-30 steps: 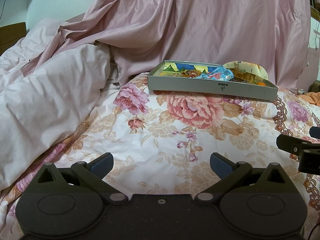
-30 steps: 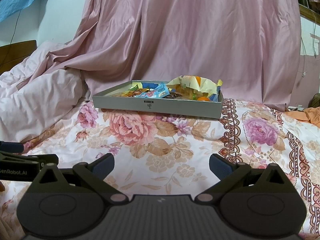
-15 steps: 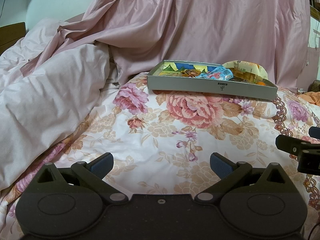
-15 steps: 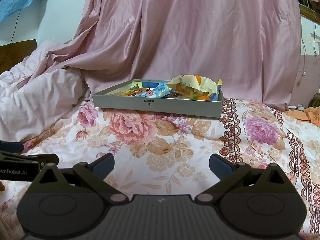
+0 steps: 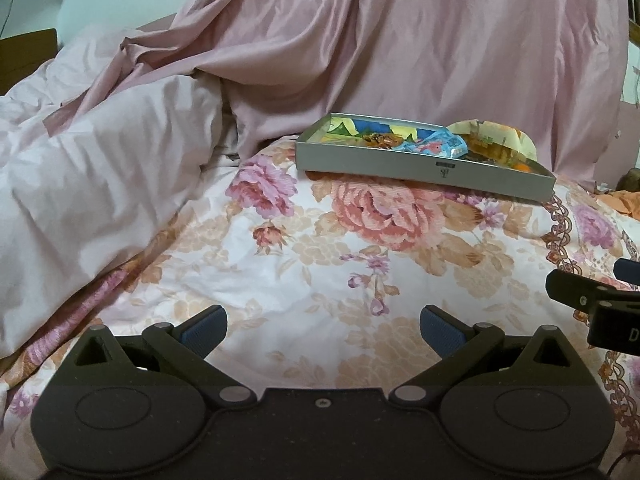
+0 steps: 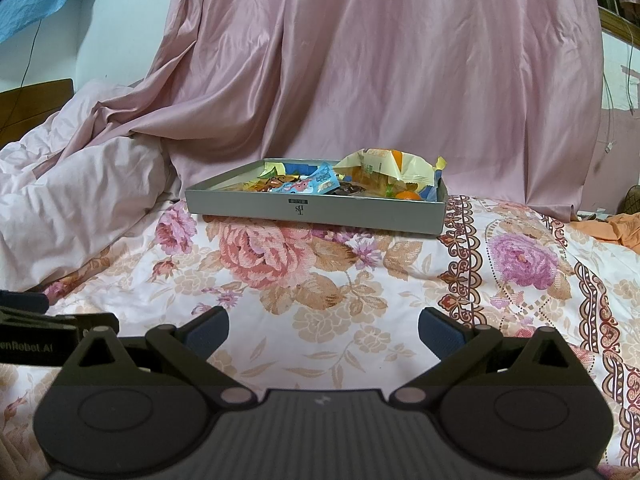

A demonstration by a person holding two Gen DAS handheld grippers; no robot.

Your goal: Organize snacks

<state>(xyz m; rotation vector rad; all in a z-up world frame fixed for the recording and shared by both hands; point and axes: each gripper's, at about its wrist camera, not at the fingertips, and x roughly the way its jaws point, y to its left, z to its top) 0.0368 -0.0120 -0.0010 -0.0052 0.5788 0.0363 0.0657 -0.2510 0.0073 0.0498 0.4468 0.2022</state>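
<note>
A grey box lid used as a tray (image 5: pixel 424 166) sits on the floral bedspread and holds several snack packets, among them a blue packet (image 5: pixel 434 146) and a cream wrapper (image 5: pixel 494 142). It also shows in the right wrist view (image 6: pixel 316 212), with the blue packet (image 6: pixel 310 184) and the cream wrapper (image 6: pixel 390 166) inside. My left gripper (image 5: pixel 322 330) is open and empty, low over the bedspread, well short of the tray. My right gripper (image 6: pixel 322 330) is open and empty too, at a similar distance. Each gripper shows at the edge of the other's view.
A pale pink duvet (image 5: pixel 92 176) is heaped on the left. A pink curtain (image 6: pixel 400 64) hangs behind the tray. Orange cloth (image 6: pixel 618 228) lies at the far right. The floral bedspread (image 6: pixel 320 276) lies between the grippers and the tray.
Both views have barely shifted. Both grippers stay open and the tray and snacks have not moved.
</note>
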